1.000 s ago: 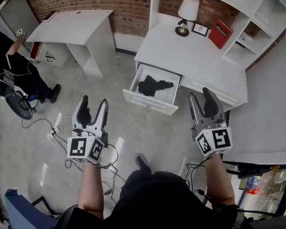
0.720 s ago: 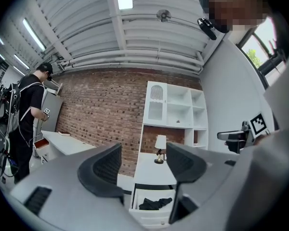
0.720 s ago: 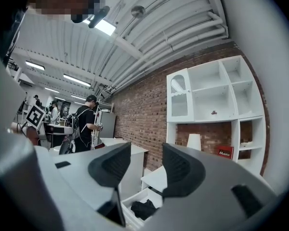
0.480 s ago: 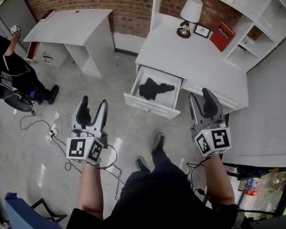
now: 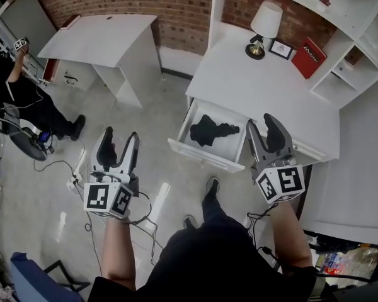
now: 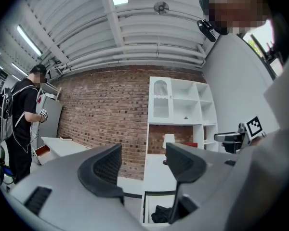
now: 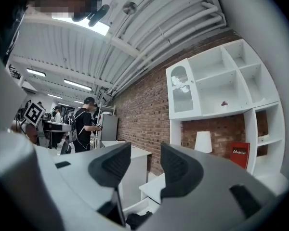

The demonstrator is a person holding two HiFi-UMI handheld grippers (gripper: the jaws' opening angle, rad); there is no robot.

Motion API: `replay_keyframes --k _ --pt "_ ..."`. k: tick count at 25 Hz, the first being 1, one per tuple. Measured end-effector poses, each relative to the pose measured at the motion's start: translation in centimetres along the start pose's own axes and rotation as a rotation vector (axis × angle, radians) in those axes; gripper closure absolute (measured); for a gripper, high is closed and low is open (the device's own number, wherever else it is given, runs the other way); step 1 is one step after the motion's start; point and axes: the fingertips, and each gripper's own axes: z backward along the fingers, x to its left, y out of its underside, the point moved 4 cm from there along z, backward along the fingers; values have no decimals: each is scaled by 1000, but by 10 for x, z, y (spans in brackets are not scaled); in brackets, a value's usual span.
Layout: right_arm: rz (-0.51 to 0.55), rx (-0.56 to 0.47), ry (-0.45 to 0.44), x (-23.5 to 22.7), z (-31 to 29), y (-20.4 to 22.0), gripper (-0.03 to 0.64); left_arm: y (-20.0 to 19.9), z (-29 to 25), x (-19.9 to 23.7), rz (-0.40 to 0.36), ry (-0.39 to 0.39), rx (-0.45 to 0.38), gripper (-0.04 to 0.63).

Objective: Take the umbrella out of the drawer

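Observation:
A folded black umbrella [image 5: 211,129] lies in the open white drawer [image 5: 205,155] of the desk; it also shows low in the left gripper view as a dark shape [image 6: 162,213] and at the bottom of the right gripper view [image 7: 137,220]. My left gripper [image 5: 117,145] hangs over the floor, left of the drawer, open and empty. My right gripper [image 5: 265,131] is held just right of the drawer's front corner, level, jaws apart with nothing between them. Neither touches the umbrella.
The white desk [image 5: 271,87] carries a lamp [image 5: 264,27], a small frame and a red book [image 5: 312,57]. A second white table [image 5: 104,39] stands at left. A person in black [image 5: 19,93] stands far left. Cables and a power strip [image 5: 75,178] lie on the floor.
Both grippers and I have moved closer to the desk; the drawer now lies between the two grippers. My foot has stepped forward. Both grippers' jaws look unchanged.

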Motion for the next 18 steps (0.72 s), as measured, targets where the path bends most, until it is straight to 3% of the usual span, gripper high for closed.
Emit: replay_keyframes --k 10,18 --pt "11 85 -97 -81 -108 50 419 30 -119 0 -7 -41 105 311" --pt "4 193 -295 -98 -163 95 402 47 -171 3 -5 -96 169 310"
